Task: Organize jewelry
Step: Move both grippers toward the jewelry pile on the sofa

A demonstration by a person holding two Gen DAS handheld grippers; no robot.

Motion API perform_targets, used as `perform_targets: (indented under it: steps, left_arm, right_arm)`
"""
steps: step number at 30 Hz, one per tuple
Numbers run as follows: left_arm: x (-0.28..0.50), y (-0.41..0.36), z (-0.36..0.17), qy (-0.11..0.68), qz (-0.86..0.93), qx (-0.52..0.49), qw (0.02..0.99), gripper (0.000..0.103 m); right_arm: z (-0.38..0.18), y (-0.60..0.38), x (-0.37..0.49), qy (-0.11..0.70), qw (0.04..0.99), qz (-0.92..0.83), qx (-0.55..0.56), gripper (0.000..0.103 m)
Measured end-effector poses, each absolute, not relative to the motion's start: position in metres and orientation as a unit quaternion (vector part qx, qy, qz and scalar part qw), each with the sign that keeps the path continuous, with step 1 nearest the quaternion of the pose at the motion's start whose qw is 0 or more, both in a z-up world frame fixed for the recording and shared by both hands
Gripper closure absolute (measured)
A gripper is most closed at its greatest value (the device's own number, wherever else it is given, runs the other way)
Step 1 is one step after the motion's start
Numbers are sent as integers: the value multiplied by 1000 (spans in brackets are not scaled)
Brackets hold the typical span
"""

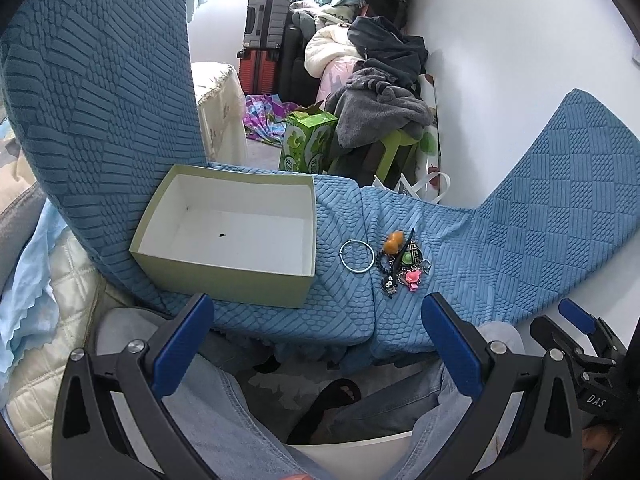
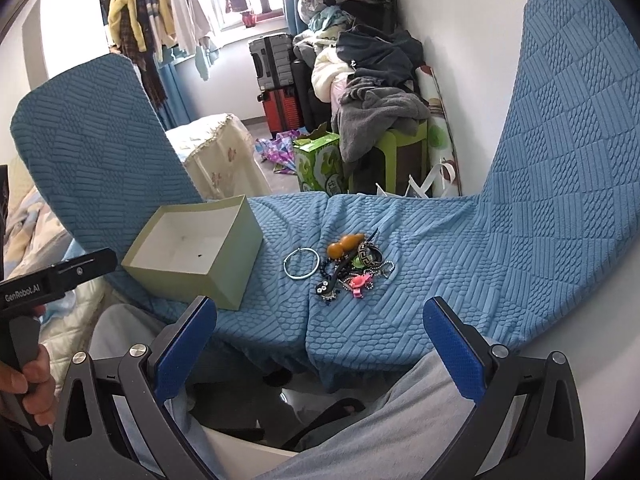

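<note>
Both the left gripper (image 1: pixel 318 344) and the right gripper (image 2: pixel 320 346) hung back over the person's knees with jaws spread wide and empty. One open pale-green cardboard box (image 1: pixel 224 268) with a white inside sat on the blue textured chair cover (image 1: pixel 520 232), and just beside it lay one thin silver bangle (image 1: pixel 357 260), one amber gourd-shaped bead (image 1: pixel 393 241), one pink clip (image 1: pixel 412 279) and a dark tangle of beads and chains (too knotted to count). Taking the bangle first looked wisest to me, since it lay apart; pinching its rim squarely would keep it from skidding.
</note>
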State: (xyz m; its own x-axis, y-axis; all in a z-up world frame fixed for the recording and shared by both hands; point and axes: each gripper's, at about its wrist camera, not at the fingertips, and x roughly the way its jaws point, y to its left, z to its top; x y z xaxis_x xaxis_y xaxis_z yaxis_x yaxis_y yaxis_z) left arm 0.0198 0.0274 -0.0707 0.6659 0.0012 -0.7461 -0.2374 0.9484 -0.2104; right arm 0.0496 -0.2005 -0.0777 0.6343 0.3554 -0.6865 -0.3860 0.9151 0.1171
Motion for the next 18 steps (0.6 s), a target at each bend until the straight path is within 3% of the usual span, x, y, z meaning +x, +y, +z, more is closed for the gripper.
perform_targets:
  steps: [18]
  left_arm:
    - [29, 26, -76, 408, 66, -143, 899, 0]
  right_arm:
    - [-88, -204, 54, 379, 904, 198, -22, 0]
